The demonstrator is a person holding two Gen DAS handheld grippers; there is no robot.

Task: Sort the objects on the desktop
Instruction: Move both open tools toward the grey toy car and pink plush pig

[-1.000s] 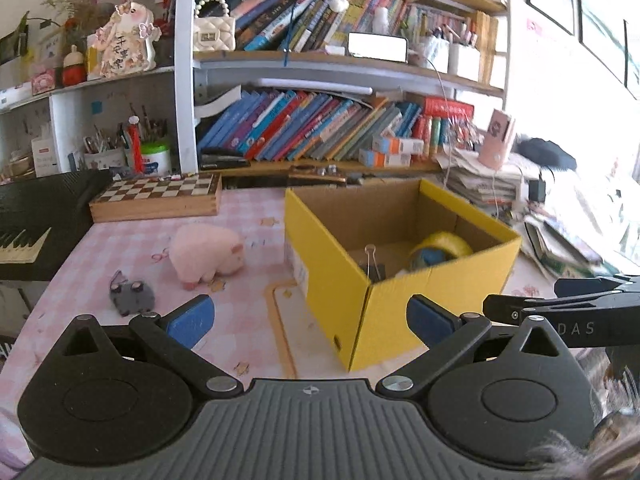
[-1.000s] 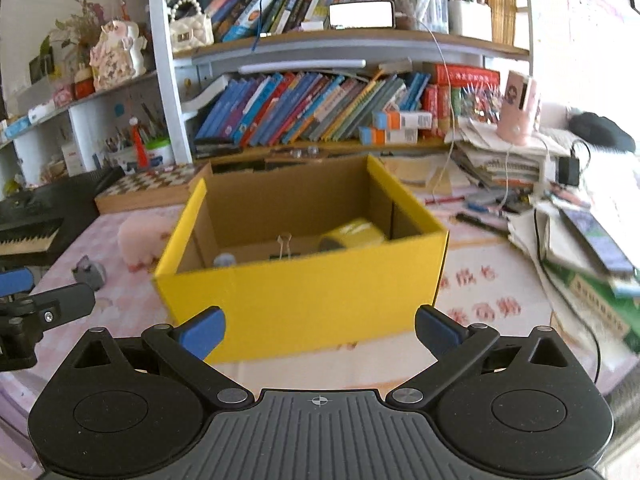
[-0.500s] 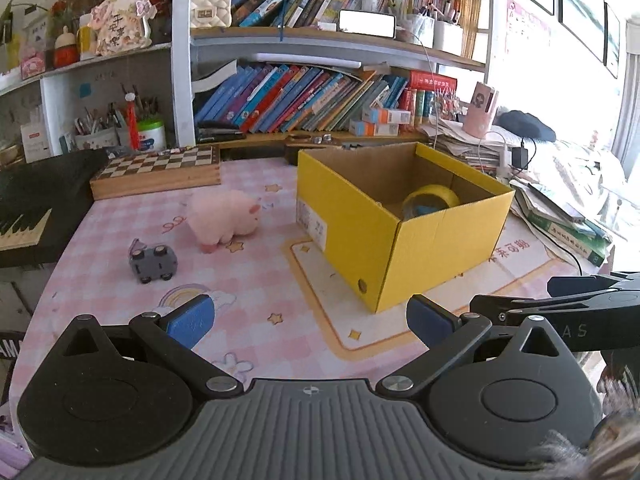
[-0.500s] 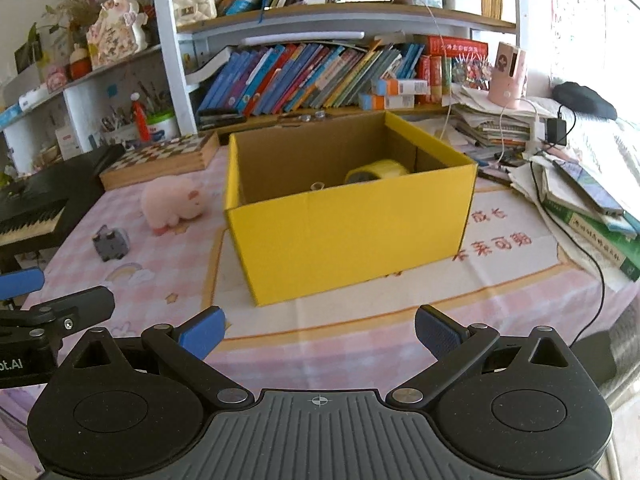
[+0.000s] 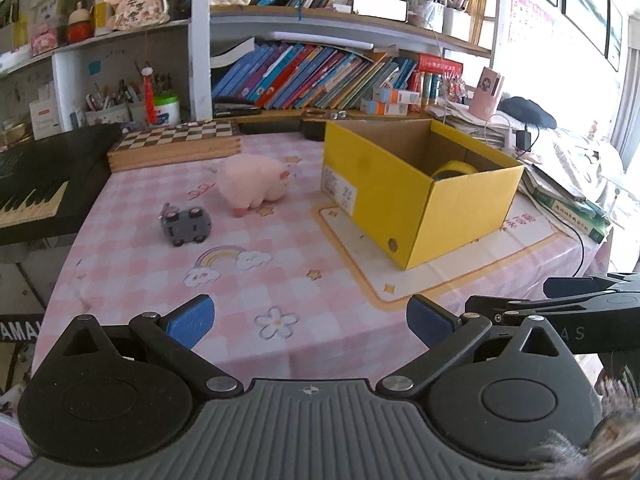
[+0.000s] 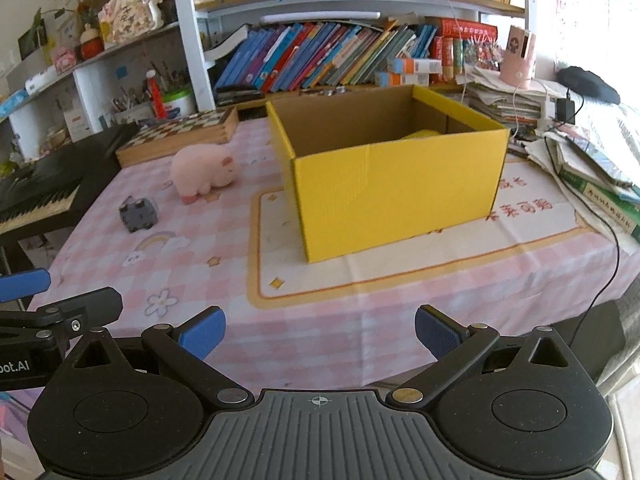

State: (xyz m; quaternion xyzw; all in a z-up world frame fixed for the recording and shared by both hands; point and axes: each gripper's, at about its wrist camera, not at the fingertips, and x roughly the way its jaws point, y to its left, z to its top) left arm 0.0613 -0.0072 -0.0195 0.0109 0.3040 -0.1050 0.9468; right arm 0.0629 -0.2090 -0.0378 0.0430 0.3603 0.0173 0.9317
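A yellow cardboard box stands open on the pink checked tablecloth; it also shows in the right wrist view. A yellow tape roll lies inside it. A pink plush pig and a small grey toy car lie left of the box. My left gripper is open and empty, near the table's front edge. My right gripper is open and empty, also at the front edge, well short of the box.
A wooden chessboard box lies at the back left. A black keyboard stands at the left. Bookshelves rise behind the table. Books and cables pile up at the right.
Both grippers have pulled back and away from the box toward the table's front edge. The box, pig and car now look farther off. Both stay open and empty.
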